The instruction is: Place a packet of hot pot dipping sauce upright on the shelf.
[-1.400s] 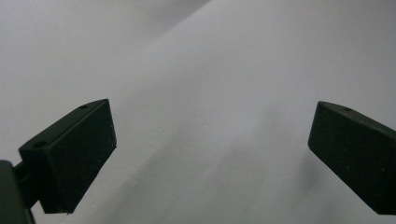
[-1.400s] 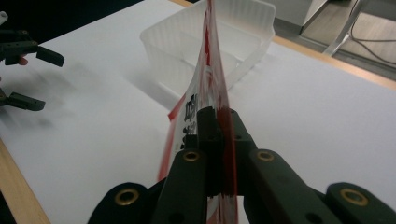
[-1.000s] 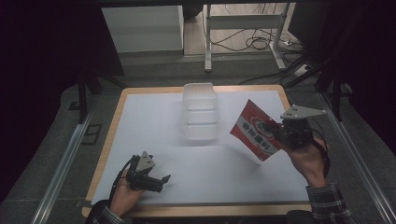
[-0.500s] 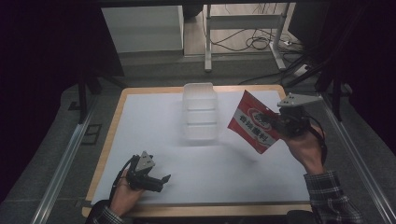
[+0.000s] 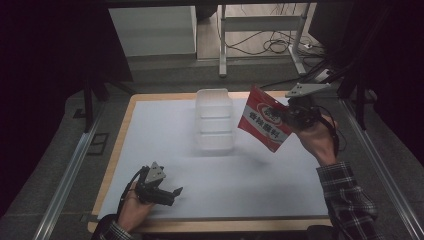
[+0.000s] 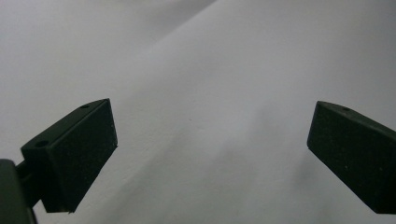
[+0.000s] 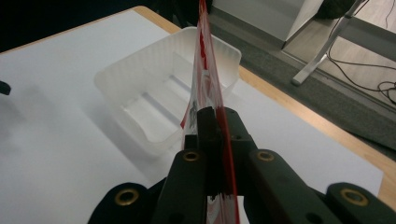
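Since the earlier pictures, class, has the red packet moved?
Yes. The red packet, clamped in the right tool, has risen and shifted toward the table's far edge, staying right of the clear tray.

We wore a dark plaid flannel sleeve (image 5: 347,200) on the right forearm, checked in grey and black. Our right gripper (image 7: 215,126) had black jaws on glossy black linkage arms set with brass-coloured rivets (image 7: 191,156), and a grey three-cornered plate (image 5: 306,89) at its twelve o'clock. Our left gripper (image 5: 170,192) carried a smaller grey plate, a black cable (image 5: 127,189) at nine o'clock, and matte black rectangular pads (image 6: 77,156) with small screw holes.
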Demonstrator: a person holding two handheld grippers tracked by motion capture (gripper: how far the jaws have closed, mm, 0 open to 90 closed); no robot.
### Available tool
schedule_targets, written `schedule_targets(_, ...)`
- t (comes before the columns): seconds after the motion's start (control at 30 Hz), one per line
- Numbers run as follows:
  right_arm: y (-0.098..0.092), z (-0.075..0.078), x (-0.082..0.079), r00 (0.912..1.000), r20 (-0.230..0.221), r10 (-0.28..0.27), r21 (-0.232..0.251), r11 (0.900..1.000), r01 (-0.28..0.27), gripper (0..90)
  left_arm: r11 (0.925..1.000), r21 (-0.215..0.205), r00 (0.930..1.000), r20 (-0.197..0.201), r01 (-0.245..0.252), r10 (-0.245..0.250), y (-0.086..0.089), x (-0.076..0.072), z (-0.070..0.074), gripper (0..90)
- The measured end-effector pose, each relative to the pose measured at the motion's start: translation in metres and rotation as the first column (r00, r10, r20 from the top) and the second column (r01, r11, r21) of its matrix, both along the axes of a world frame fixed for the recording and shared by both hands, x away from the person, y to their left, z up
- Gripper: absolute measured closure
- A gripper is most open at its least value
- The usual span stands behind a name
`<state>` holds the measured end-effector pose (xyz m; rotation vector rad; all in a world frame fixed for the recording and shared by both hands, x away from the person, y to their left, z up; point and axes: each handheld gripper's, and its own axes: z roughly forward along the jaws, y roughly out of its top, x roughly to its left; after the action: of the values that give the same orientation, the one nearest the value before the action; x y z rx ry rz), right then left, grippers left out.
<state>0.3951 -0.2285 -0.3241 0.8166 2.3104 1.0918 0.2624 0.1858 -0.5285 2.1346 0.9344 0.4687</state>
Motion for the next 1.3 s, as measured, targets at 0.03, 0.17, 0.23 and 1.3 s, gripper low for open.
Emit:
schedule_targets(0.03,0.003,0.001,0.006,1.0,0.0,0.004,-0.003,1.0,-0.004,87.6,1.0,0.0,1.0,0.001,-0.002,0.002,0.0,0.0,0.0,1.6)
schedule_targets(0.17,0.006,0.003,0.016,0.9999,-0.002,0.012,-0.006,1.0,-0.012,87.6,1.0,-0.001,1.0,-0.001,-0.002,0.002,0.0,0.0,0.0,1.6)
schedule_targets(0.23,0.009,0.005,0.023,0.9999,-0.007,0.015,-0.008,1.0,-0.015,87.6,1.0,-0.002,1.0,-0.002,-0.004,0.004,0.0,0.0,0.0,1.6)
schedule_targets(1.3,0.1,0.008,0.046,0.9806,-0.024,0.194,-0.001,0.981,-0.194,87.6,1.0,0.007,1.0,-0.004,0.003,-0.003,0.0,0.0,0.0,1.6)
